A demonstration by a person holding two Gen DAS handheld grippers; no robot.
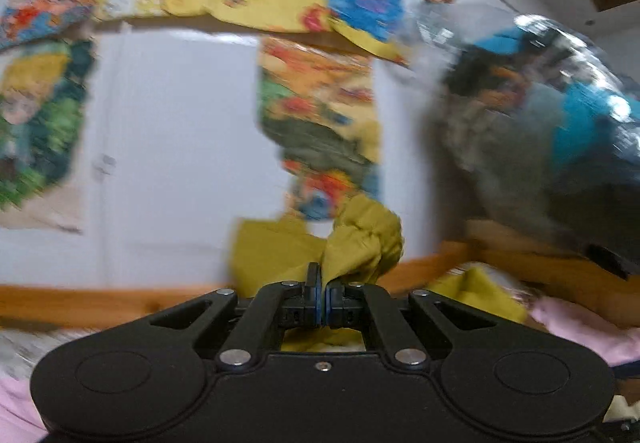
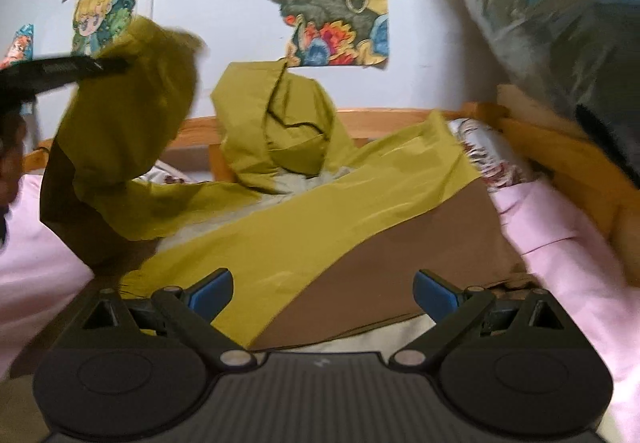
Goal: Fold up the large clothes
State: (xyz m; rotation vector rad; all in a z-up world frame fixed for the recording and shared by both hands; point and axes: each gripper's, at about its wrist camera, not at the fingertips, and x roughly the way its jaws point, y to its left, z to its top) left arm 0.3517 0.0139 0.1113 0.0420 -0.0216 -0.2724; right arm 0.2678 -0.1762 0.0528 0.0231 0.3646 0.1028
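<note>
An olive-yellow hooded jacket [image 2: 304, 219] with a brown lower panel lay spread across a pink-covered bed, its front open and pale grey lining showing at the middle. The hood [image 2: 280, 123] stood upright against the wooden bed rail, a dark drawcord trailing across it. One sleeve [image 2: 132, 115] was raised off the bed at the left, hanging in crumpled folds with its brown underside in shadow. In the left wrist view, bunched yellow fabric [image 1: 360, 243] was pinched at its edge and blurred.

One jacket [image 2: 320, 211], two tools [image 1: 323, 297] [image 2: 322, 293].
</note>
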